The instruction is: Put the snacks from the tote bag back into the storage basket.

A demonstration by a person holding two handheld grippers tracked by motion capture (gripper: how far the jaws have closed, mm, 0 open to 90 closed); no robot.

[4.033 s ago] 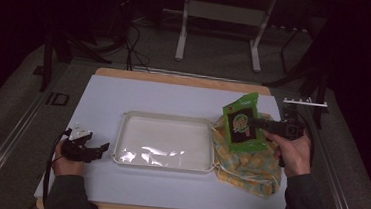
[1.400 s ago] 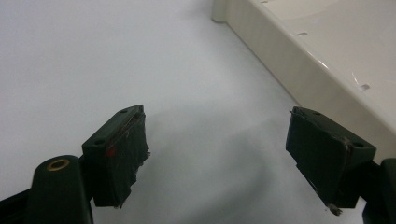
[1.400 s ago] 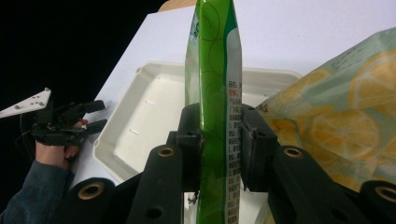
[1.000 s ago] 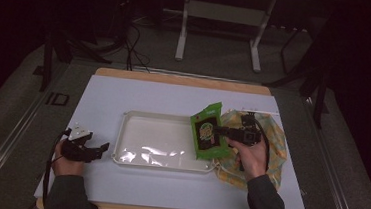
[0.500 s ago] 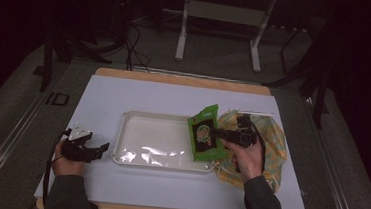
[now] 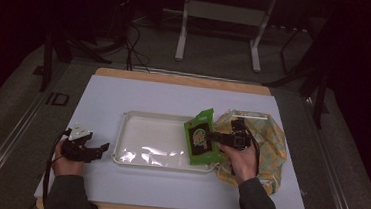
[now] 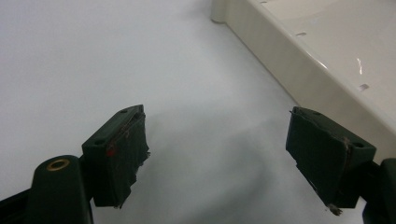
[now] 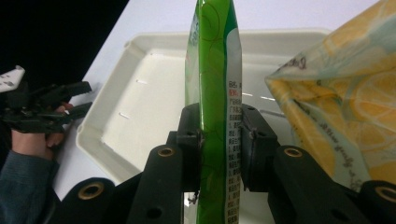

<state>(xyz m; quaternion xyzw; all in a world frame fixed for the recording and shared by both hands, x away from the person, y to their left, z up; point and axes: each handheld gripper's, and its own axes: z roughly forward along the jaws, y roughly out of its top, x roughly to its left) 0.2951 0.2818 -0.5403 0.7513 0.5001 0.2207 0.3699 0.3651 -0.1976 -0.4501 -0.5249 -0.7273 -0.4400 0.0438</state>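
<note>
A green snack packet (image 6: pixel 200 137) hangs over the right end of the white tray (image 6: pixel 142 118), pinched by my right gripper (image 6: pixel 215 135). In the right gripper view both black pads press the packet (image 8: pixel 215 70) edge-on above the tray (image 8: pixel 154 79). Just to the right lies a yellow lemon-print bag (image 6: pixel 266 141), also seen as the yellow bag (image 8: pixel 341 98) beside the packet. My left gripper (image 6: pixel 100 149) rests on the table left of the tray, its jaws wide apart with nothing between them; its own view shows the left gripper (image 7: pixel 233 158) over bare table beside the tray wall (image 7: pixel 299 70).
A white mat (image 6: pixel 164 95) covers the wooden table. The person's left hand (image 8: pixel 37 135) with its gripper shows beyond the tray in the right gripper view. Dark floor, cables and a metal stand (image 6: pixel 220 17) lie behind the table.
My right gripper has carried the green packet leftward from above the yellow bag to the tray's right end, slightly lower. The left hand has stayed still.
</note>
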